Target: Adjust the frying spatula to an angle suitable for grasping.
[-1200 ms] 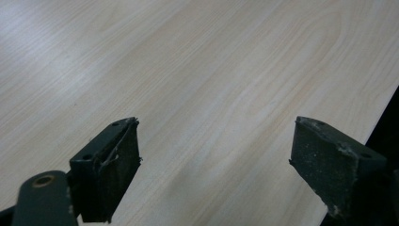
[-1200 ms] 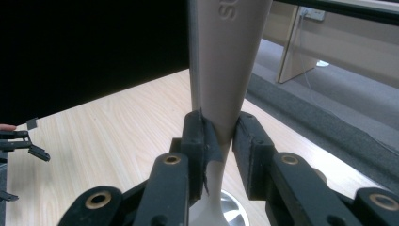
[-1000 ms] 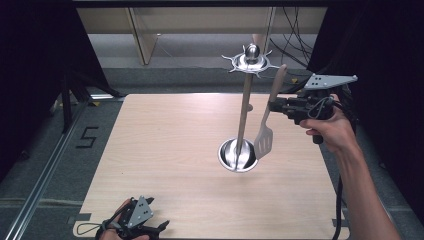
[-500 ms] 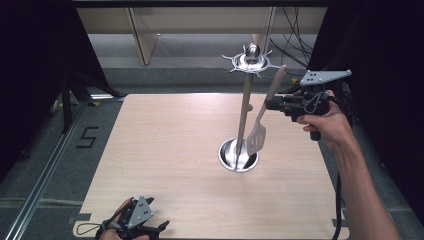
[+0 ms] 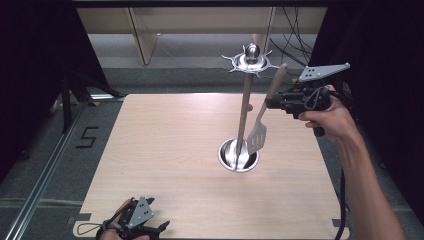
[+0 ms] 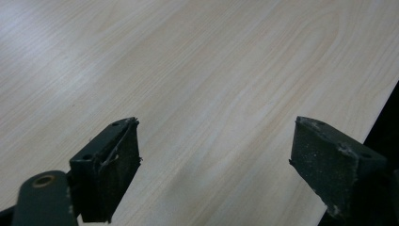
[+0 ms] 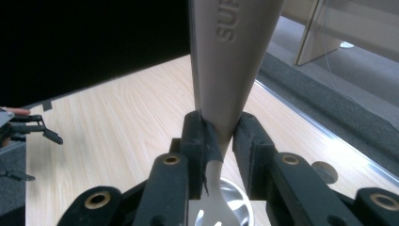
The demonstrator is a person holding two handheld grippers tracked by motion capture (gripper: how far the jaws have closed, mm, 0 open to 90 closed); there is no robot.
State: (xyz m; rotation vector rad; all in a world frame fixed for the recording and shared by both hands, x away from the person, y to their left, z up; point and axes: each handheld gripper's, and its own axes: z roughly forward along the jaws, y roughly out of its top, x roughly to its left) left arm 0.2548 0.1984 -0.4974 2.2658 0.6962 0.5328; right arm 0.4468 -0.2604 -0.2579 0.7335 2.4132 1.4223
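My right gripper (image 5: 271,102) is shut on the beige handle of a slotted spatula (image 5: 258,136), which hangs tilted with its head low, just right of the pole of a metal utensil stand (image 5: 245,110). The stand has a round shiny base (image 5: 229,153) and a crown of hooks (image 5: 250,61) on top. In the right gripper view the pads (image 7: 202,136) squeeze the spatula handle (image 7: 230,61), and the base (image 7: 237,200) lies below. My left gripper (image 5: 155,230) rests at the table's near left corner, and its jaws (image 6: 221,169) stand open over bare wood.
The light wooden table (image 5: 165,150) carries the stand alone. Wooden shelving (image 5: 145,35) and cables (image 5: 295,35) sit behind it. A grey floor with a "5" mark (image 5: 86,136) and a metal rail run along the left. Dark curtains close both sides.
The spatula and my right gripper have shifted slightly left, bringing the spatula head closer to the stand's pole. The left gripper has stayed put.
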